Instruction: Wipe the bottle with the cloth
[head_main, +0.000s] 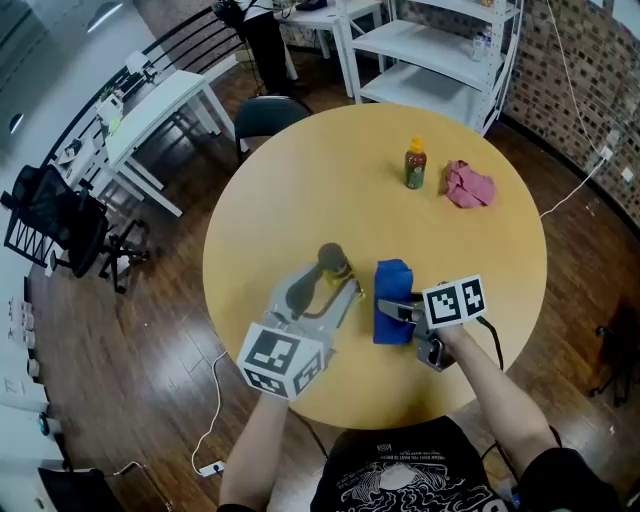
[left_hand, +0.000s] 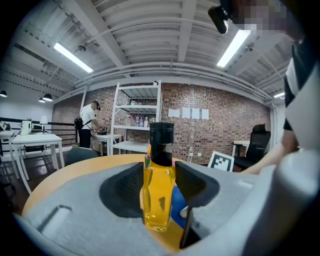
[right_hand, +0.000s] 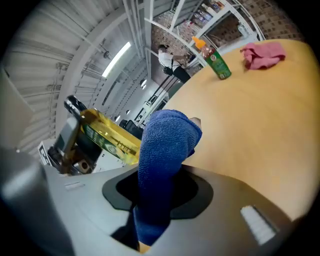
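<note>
A bottle of yellow liquid with a black cap is held off the round wooden table, with my left gripper shut on its body. In the left gripper view the bottle stands upright between the two dark pads of the left gripper. My right gripper is shut on a folded blue cloth just right of the bottle. In the right gripper view the cloth sticks up out of the right gripper, and the bottle lies tilted close to its left.
A green bottle with an orange cap and a crumpled pink cloth sit on the table's far right part. A dark chair stands at the far edge. White shelves and a white desk lie beyond.
</note>
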